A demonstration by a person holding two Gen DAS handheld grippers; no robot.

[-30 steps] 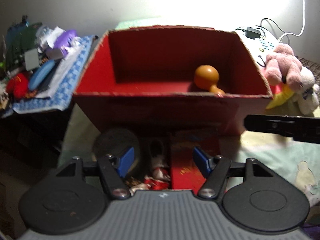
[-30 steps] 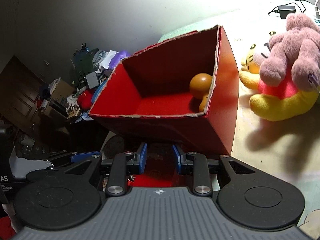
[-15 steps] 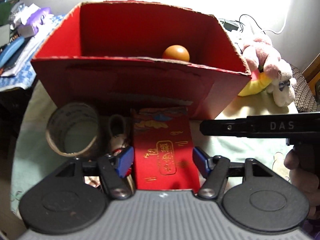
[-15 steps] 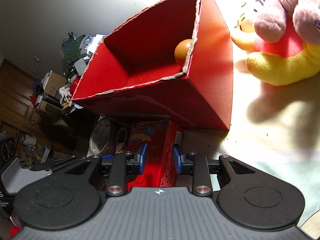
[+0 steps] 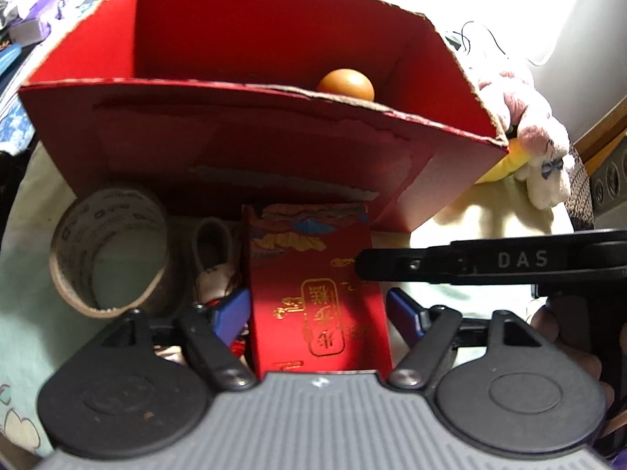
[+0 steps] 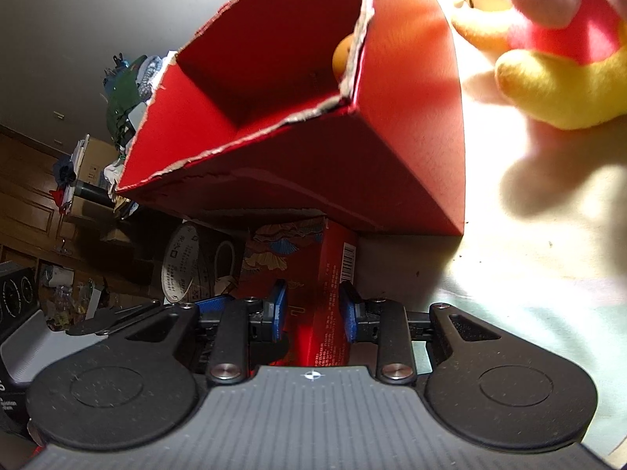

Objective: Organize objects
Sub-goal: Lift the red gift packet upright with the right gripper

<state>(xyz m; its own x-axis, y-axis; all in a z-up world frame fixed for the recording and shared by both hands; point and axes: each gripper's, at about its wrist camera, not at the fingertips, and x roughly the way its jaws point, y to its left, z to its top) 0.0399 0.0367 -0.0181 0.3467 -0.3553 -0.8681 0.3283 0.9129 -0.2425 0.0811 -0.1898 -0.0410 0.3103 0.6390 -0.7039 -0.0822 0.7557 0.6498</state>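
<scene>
A flat red packet box with gold print [image 5: 317,293] lies on the bed in front of a big open red cardboard box [image 5: 250,133]. My left gripper [image 5: 319,313] is open, its blue pads either side of the packet box. My right gripper [image 6: 313,309] is open around the packet box's side [image 6: 333,305], pads close to it; it shows from the side in the left wrist view [image 5: 450,266]. An orange gourd [image 5: 345,84] sits inside the cardboard box [image 6: 392,125].
A roll of brown tape [image 5: 106,254] and a small keychain toy [image 5: 213,270] lie left of the packet box. Plush toys [image 6: 548,51] lie to the right of the cardboard box [image 5: 540,145]. Clutter fills a table at far left [image 5: 23,11].
Both grippers have come down and forward to the red packet box; the cardboard box now looms above them. The right gripper's jaws have opened wider around the packet.
</scene>
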